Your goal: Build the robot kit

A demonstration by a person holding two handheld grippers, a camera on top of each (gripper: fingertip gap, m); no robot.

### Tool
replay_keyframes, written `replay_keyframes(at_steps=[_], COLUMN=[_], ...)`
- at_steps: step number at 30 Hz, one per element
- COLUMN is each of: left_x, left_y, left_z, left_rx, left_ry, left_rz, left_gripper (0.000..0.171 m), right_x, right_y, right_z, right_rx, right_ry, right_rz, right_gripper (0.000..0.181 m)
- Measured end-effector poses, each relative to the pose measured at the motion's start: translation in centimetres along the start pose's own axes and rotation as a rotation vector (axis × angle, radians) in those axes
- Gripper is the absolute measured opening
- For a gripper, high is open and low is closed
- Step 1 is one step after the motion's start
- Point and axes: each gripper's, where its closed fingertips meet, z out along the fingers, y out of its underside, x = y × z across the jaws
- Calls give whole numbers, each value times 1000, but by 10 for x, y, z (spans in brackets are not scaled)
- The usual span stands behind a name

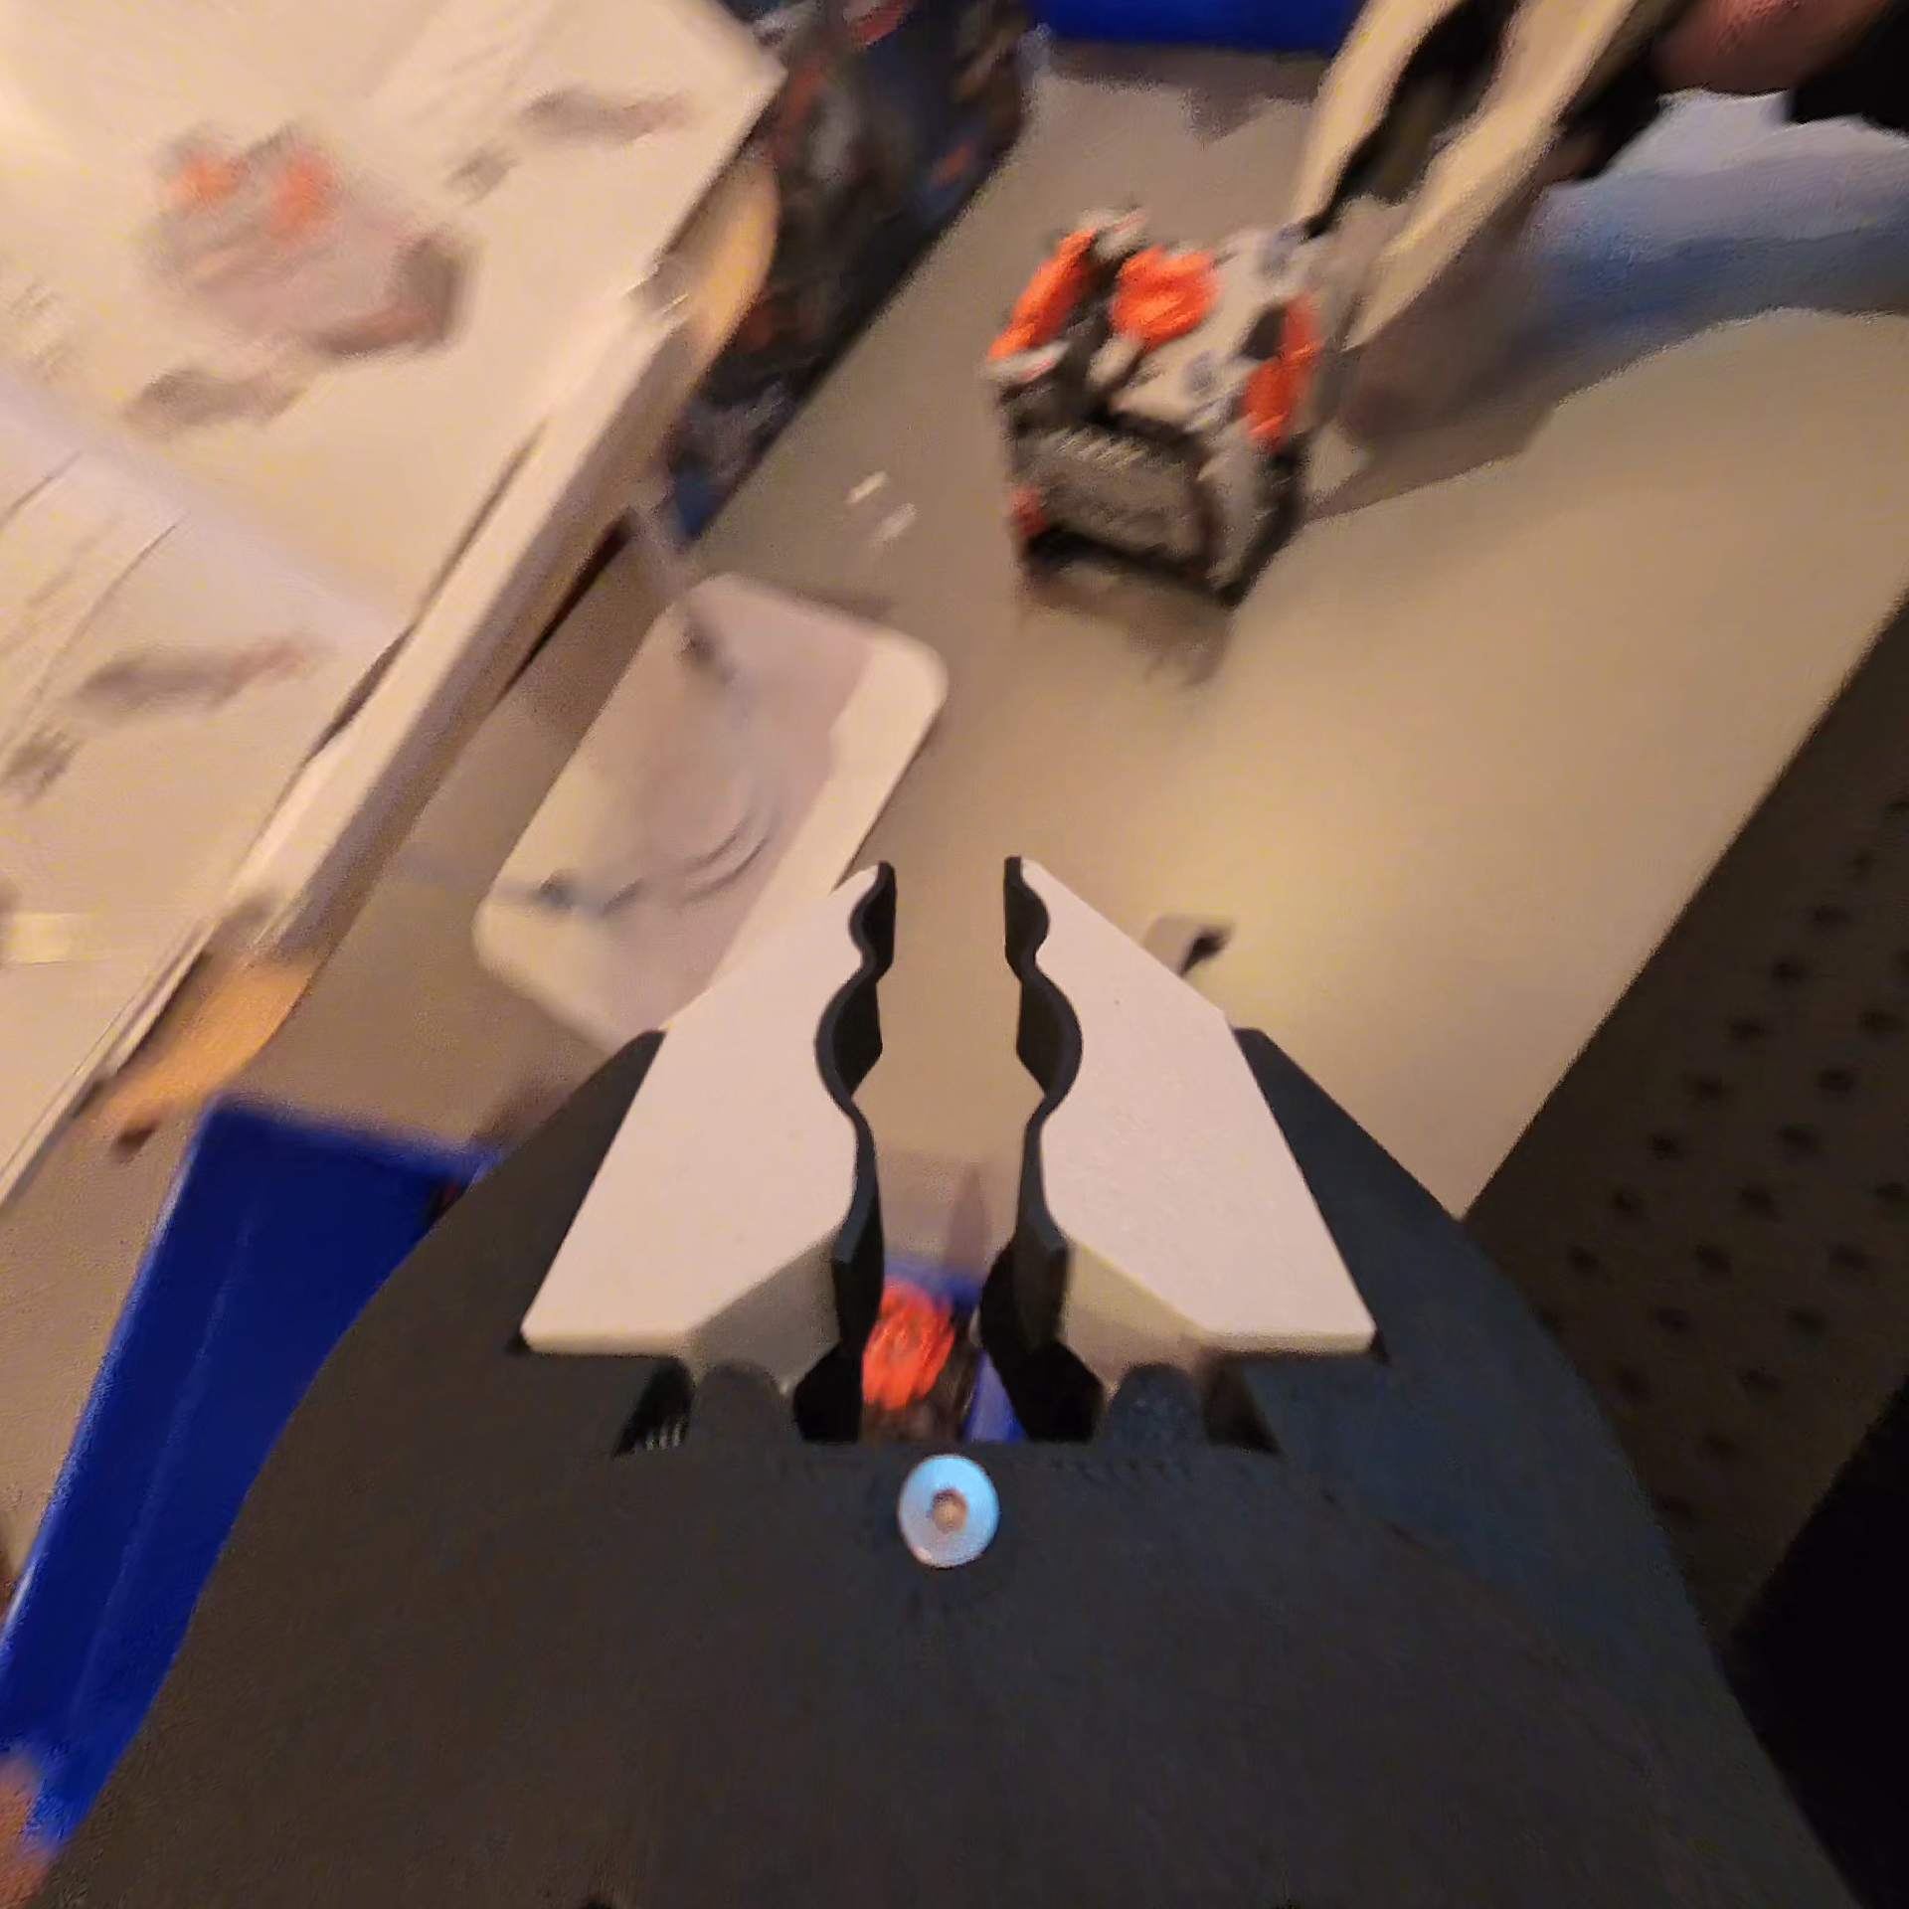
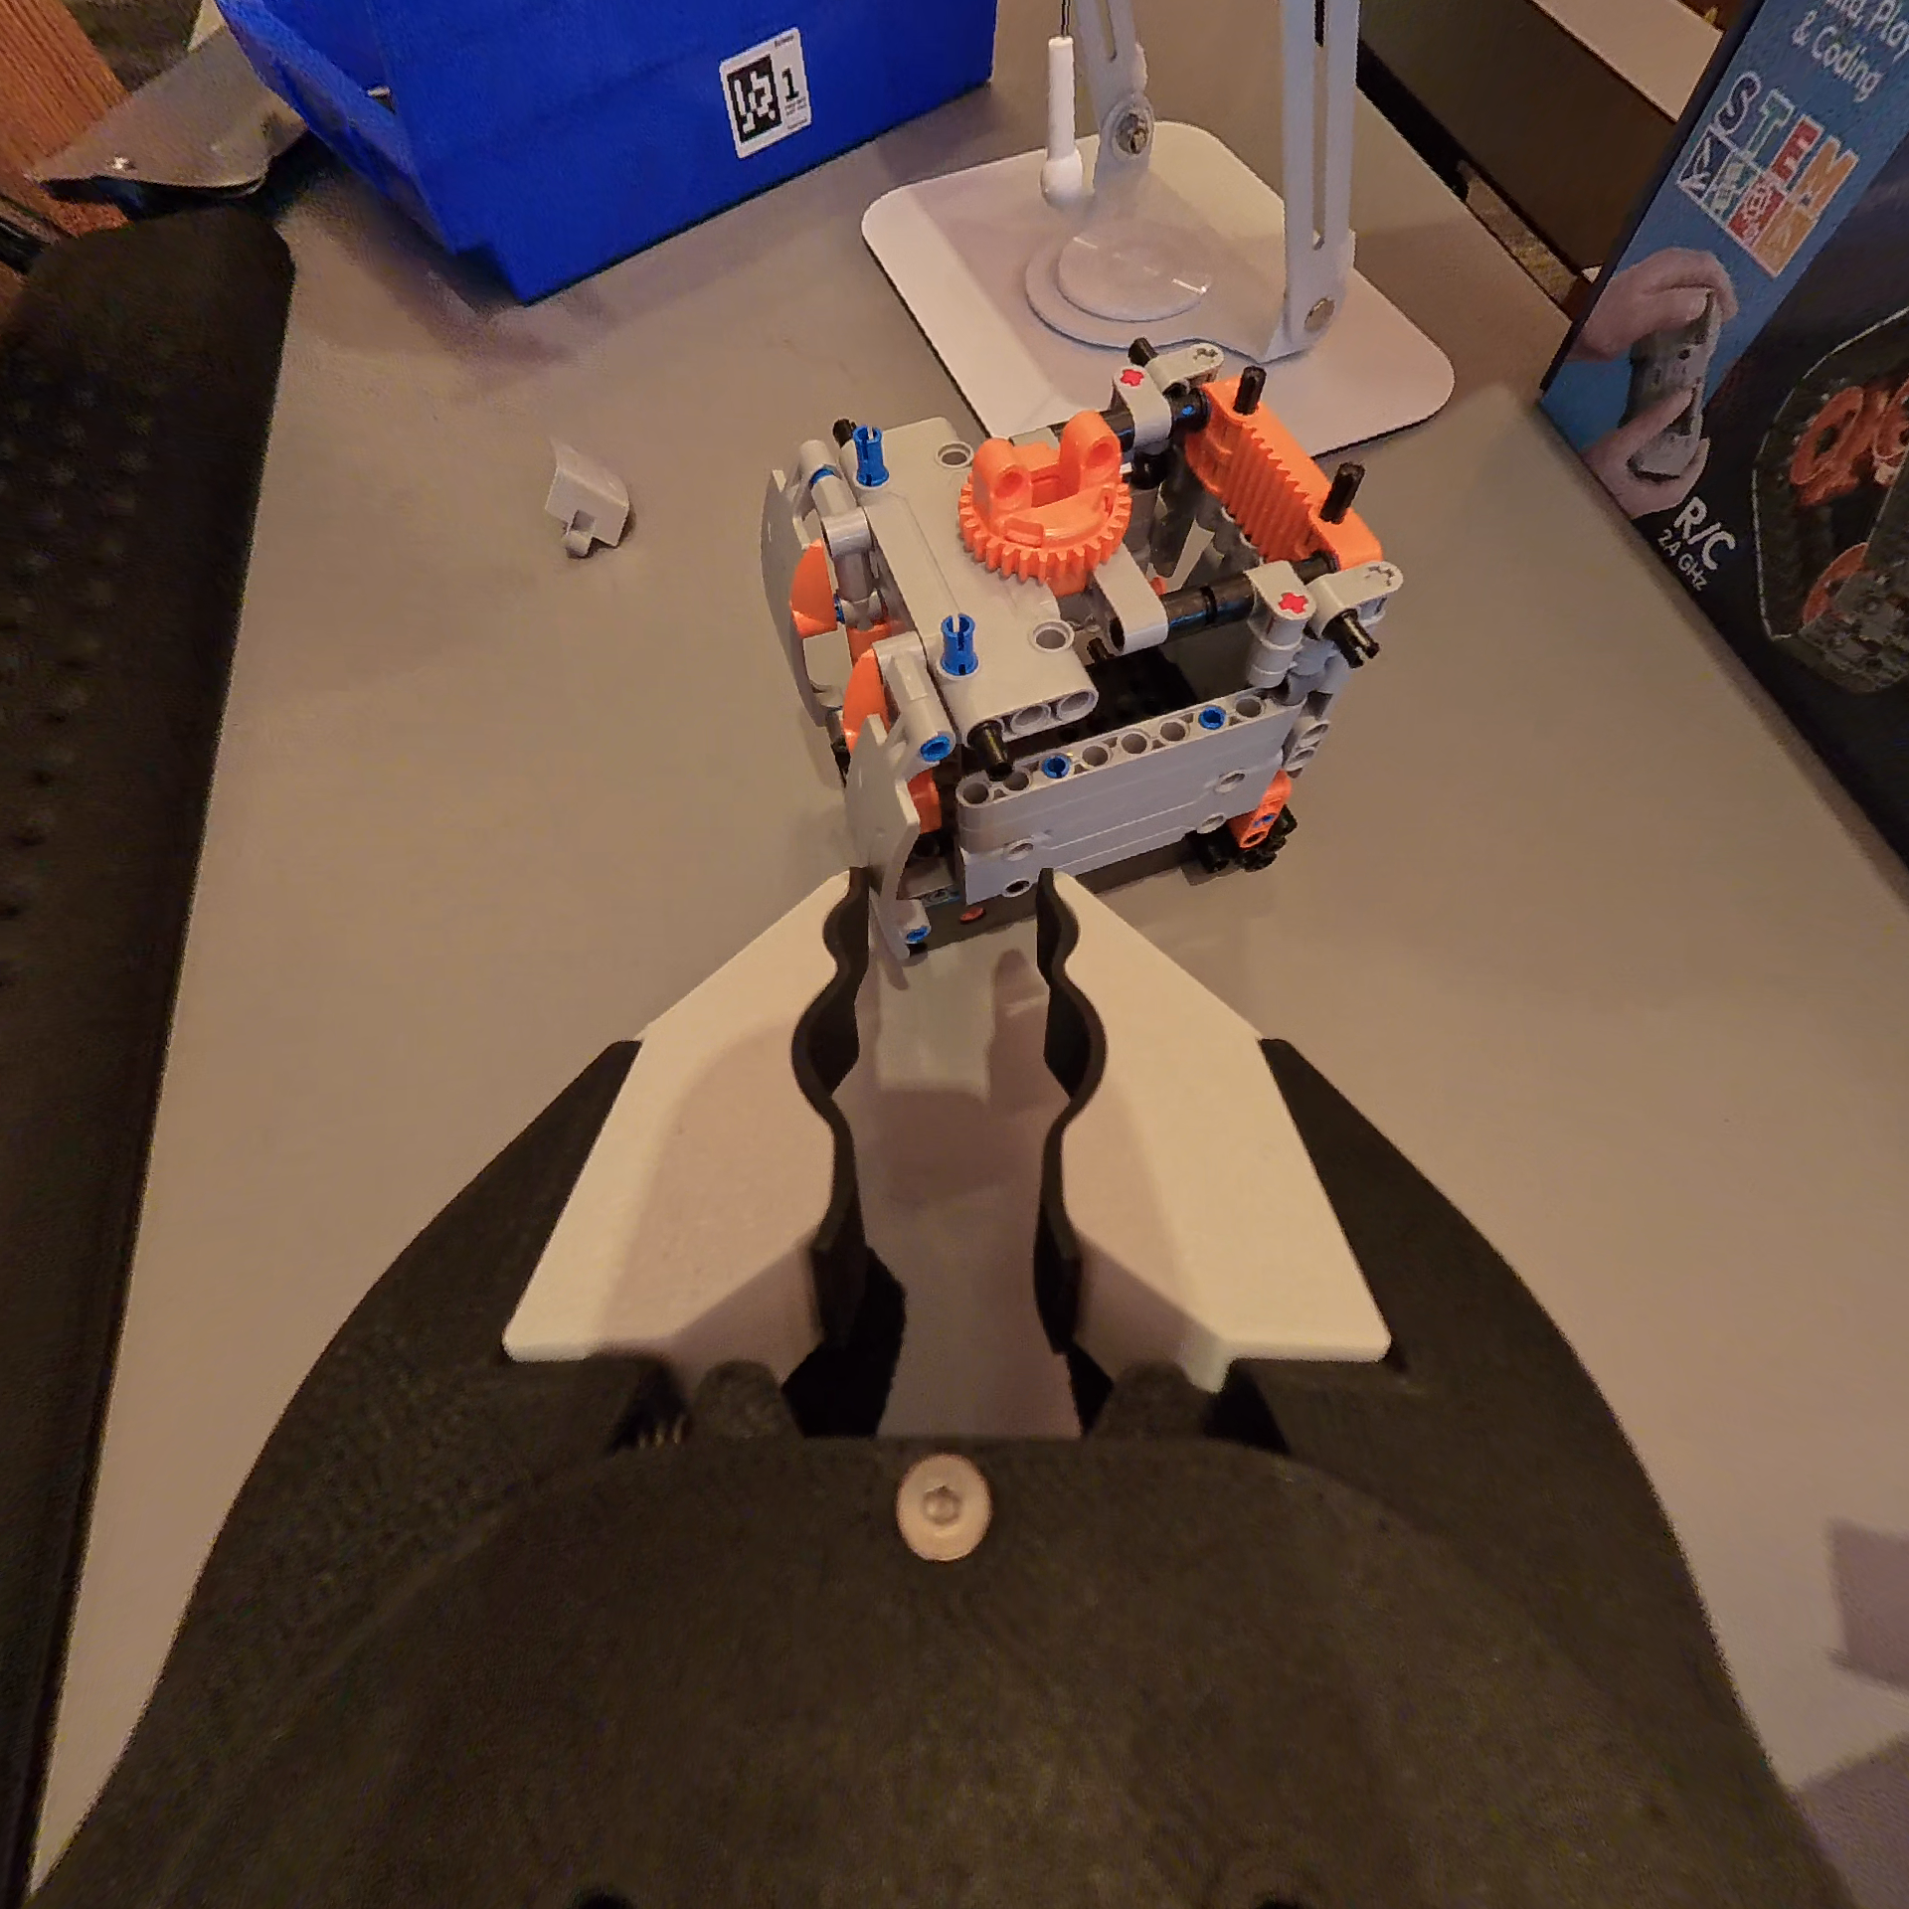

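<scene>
**Desk:** How do the two grippers stand?

**Photographer:** The right gripper (image 2: pixel 945 883) reaches low across the grey table (image 2: pixel 465 930), its jaws parted around the near bottom corner of one brick-built model (image 2: pixel 1074 661) at frame centre. Whether the tips actually press the corner cannot be told. In the blurred left wrist view, the left gripper (image 1: pixel 948 878) hovers tilted above the table, jaws released with a narrow gap and nothing between them. The model (image 1: pixel 1157 403) sits well ahead, upper right of that frame, the right gripper (image 1: pixel 1333 238) at its side.

**Desk:** And the count?

**Photographer:** One grey, orange and black model, topped by one orange gear (image 2: pixel 1043 506). One loose grey brick piece (image 2: pixel 589 501) lies apart at centre left. One white lamp base (image 2: pixel 930 258), one blue bin (image 2: pixel 620 134) upper left, one printed box (image 2: pixel 1777 341) at right edge.
</scene>
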Motion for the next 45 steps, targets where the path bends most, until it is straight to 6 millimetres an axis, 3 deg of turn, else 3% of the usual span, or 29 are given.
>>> replay_keyframes(at_steps=[3, 7, 10, 14, 21, 23, 27, 34, 37, 41, 45], left_x=[-51, -91, -88, -83, -87, -88, -95, -99, -98, -92, -93], left_y=[56, 145, 182, 213, 215, 213, 217, 210, 221, 225, 232], left_z=[-36, -40, -21, 2, 12, 13, 12, 8, 9, 13, 16], left_rx=[-81, -279, -361, -465, -437, -418, -434, -406, -485, -520, -564], left_ry=[-84, -103, -18, 7, 21, 36, -14, -43, -36, 15, 8], left_rz=[-135, -310, -366, -336, -409, -431, -438, -388, -396, -426, -385], left_gripper=[24, 30, 33, 35, 28, 10, 0, 0, 23, 36, 24], right_x=[0, 0, 1, 0, 1, 1, 1, 1, 1, 1, 1], right_y=[0, 0, 0, 1, 3, 3, 2, 0, 0, -1, 0], right_z=[0, 0, -1, -1, 0, 0, -1, -2, -2, -2, -2], right_rx=[-5, -5, -5, -6, -4, -5, -10, -2, -5, -2, -3], right_ry=[6, 4, 5, 0, -11, -8, -2, 1, 4, 5, 2], right_rz=[-2, -1, -1, 2, 16, 13, 7, 5, 3, 2, 4], right_gripper=[30, 30, 30, 29, 30, 30, 29, 29, 29, 29, 29])
